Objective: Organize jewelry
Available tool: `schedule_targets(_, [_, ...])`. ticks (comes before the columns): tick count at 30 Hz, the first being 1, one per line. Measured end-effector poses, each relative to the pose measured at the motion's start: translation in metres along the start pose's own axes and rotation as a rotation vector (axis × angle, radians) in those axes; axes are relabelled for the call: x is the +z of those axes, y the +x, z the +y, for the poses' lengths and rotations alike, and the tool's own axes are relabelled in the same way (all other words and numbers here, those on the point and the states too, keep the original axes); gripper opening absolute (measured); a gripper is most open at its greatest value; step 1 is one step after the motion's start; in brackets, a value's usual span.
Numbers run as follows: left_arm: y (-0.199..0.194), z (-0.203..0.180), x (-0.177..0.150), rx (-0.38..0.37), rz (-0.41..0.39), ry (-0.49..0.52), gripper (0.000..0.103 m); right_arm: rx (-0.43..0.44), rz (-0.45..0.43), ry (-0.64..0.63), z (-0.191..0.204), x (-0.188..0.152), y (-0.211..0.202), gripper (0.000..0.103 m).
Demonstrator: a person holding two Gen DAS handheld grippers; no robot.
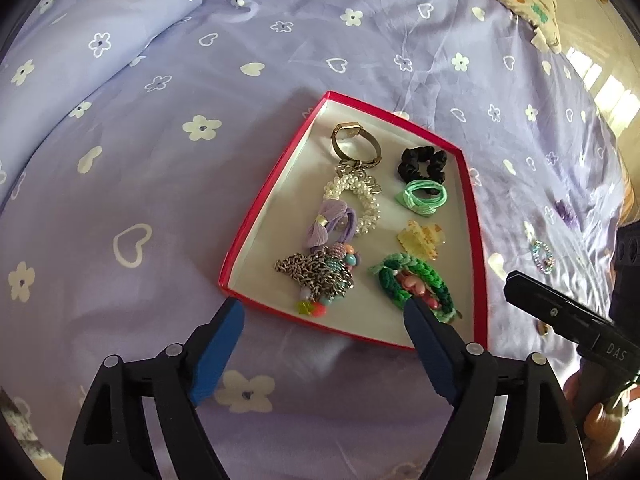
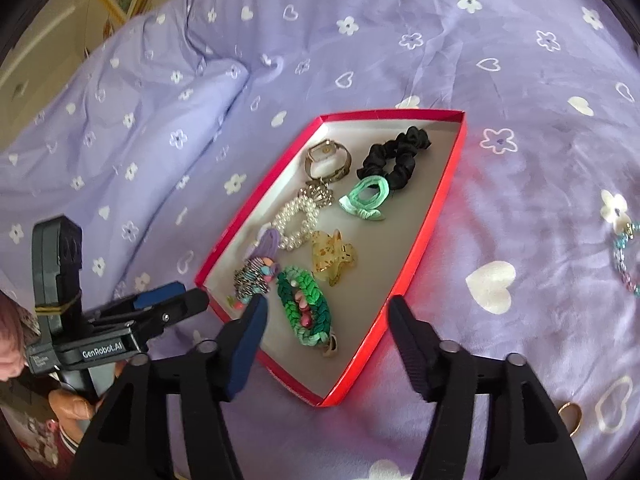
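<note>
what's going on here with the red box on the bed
A person with a gripper in each hand is sorting jewelry into a red box on a purple bedspread. The box holds a watch, a pearl bracelet, a black scrunchie, a green braid and more. Both the left gripper and the right gripper are open and empty. A beaded bracelet lies outside the box.

Left gripper (image 1: 323,307) pointing steeply downward, jaws standing wide apart, nothing between blue pads. Right gripper (image 2: 327,305) angling downward likewise, jaws spread, gripping nothing. Person's fingers (image 2: 72,404) wrapping left gripper's handle.
</note>
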State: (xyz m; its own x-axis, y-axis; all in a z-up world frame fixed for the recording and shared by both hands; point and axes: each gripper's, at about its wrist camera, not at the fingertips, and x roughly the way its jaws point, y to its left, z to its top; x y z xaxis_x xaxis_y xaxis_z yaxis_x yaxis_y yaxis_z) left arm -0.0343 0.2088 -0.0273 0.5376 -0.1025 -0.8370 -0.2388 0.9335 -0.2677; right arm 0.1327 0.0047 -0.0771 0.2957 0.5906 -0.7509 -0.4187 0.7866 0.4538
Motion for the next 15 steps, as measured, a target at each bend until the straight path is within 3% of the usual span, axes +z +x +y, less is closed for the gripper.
schedule_targets(7, [-0.016,-0.005,-0.017,0.024,-0.022,0.001,0.086,0.060,-0.072,0.071,-0.005,-0.013,-0.016,0.076])
schedule_targets(15, [-0.024,-0.003,-0.037,0.035,-0.015,-0.014,0.088,0.091,-0.094,0.117,-0.008,-0.032,-0.027,0.079])
